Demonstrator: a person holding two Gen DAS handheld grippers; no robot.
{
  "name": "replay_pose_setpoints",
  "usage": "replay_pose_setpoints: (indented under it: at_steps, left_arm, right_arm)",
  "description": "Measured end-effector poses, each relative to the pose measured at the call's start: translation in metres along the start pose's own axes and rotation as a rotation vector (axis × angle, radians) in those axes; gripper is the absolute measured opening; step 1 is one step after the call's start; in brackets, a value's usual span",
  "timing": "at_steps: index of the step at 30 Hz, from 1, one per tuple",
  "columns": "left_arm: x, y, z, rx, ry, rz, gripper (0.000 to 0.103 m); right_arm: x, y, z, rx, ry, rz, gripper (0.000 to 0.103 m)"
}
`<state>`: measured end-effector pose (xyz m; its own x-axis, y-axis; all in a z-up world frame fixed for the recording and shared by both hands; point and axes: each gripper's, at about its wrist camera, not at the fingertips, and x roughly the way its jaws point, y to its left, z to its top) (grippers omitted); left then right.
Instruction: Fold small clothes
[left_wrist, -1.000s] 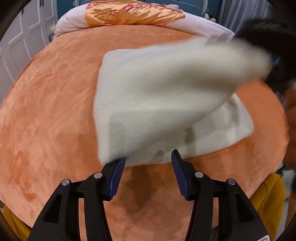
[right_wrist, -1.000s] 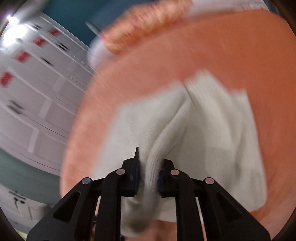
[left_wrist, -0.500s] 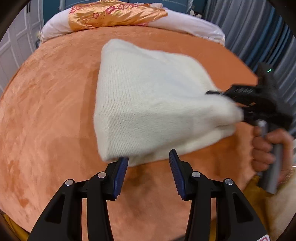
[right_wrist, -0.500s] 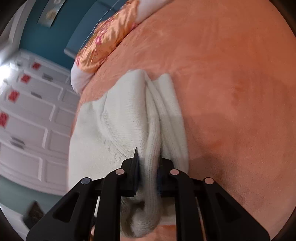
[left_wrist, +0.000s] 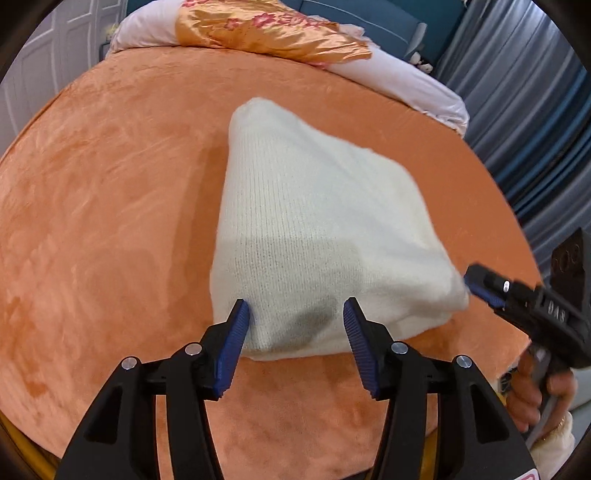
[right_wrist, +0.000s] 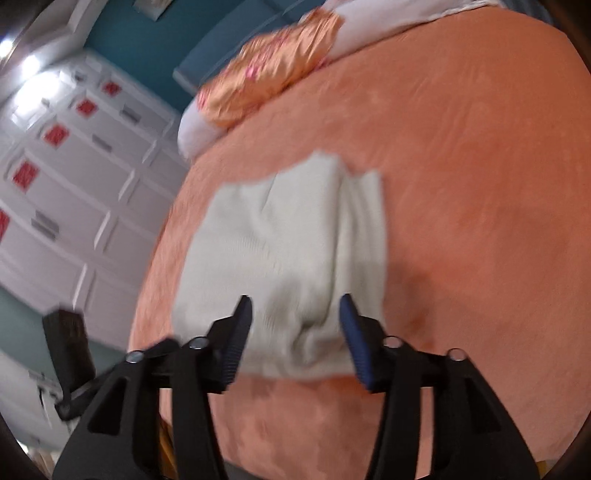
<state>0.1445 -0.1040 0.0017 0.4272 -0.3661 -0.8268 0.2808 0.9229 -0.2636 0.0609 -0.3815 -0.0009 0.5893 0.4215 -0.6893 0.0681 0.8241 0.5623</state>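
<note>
left gripper (left_wrist: 295, 314) jaws opening, gripping nothing | right gripper (right_wrist: 293, 310) opening, cream knitted garment (left_wrist: 314, 236) lying between, unpressed | left view alone showing hand (left_wrist: 532, 391)

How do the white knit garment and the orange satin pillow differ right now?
The garment is matte cream knit, folded, mid-bed between both claws; the pillow is shiny orange with pink flowers, at the bed's far end. The garment looks larger, being nearer. Both rest on the bed.
</note>
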Motion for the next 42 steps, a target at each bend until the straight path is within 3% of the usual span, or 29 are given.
replay_pose_setpoints:
  at_steps: [4,7,9,13,15,16,19,20,21,23,26,33,35,37,39,42]
  left_arm:
    - [0.002,-0.011,-0.006,0.076,-0.004,0.061,0.051]
    - [0.008,-0.013,-0.007,0.107,0.004,0.090,0.051]
    - [0.010,-0.018,-0.009,0.131,0.006,0.115,0.051]
    - [0.004,-0.022,-0.013,0.156,0.001,0.082,0.051]
    - [0.009,-0.023,-0.015,0.172,-0.003,0.128,0.052]
    - [0.012,-0.022,-0.015,0.175,0.000,0.141,0.053]
    - [0.015,-0.020,-0.015,0.172,0.007,0.143,0.055]
    - [0.015,-0.021,-0.015,0.176,0.009,0.148,0.055]
    - [0.016,-0.022,-0.015,0.179,0.012,0.153,0.055]
    - [0.016,-0.025,-0.016,0.178,0.012,0.160,0.055]
    - [0.016,-0.027,-0.017,0.182,0.012,0.168,0.055]
    - [0.017,-0.028,-0.017,0.185,0.011,0.172,0.055]
    - [0.017,-0.028,-0.018,0.182,0.009,0.170,0.056]
    - [0.016,-0.027,-0.018,0.180,0.009,0.169,0.056]
    - [0.013,-0.025,-0.016,0.166,0.010,0.159,0.056]
    - [-0.003,-0.018,-0.010,0.107,-0.017,0.087,0.056]
  right_arm:
    - [0.023,0.007,-0.001,-0.086,0.050,-0.029,0.052]
    - [0.024,0.008,0.003,-0.123,0.067,-0.041,0.030]
    - [0.013,0.011,0.001,-0.153,0.060,-0.043,0.003]
    - [-0.019,0.010,-0.007,-0.136,-0.010,-0.103,0.002]
    - [-0.022,0.007,-0.013,-0.151,-0.022,-0.179,0.000]
    - [-0.021,0.000,-0.012,-0.124,-0.010,-0.164,0.000]
    - [-0.026,-0.010,-0.005,-0.037,-0.011,-0.076,0.005]
    - [-0.026,-0.009,-0.001,-0.038,-0.018,-0.064,0.014]
    - [-0.023,-0.005,0.005,-0.038,-0.022,-0.054,0.031]
    - [-0.012,0.003,0.014,-0.047,-0.017,-0.045,0.049]
    - [0.019,0.012,0.026,-0.078,0.036,-0.070,0.050]
    - [0.050,0.026,0.023,-0.107,0.048,-0.114,0.076]
    - [0.055,0.032,0.020,-0.123,0.048,-0.121,0.078]
    - [0.060,0.034,0.020,-0.131,0.067,-0.094,0.056]
    - [0.059,0.032,0.024,-0.095,0.077,-0.055,0.021]
    - [0.017,0.034,0.036,-0.059,-0.040,0.064,0.017]
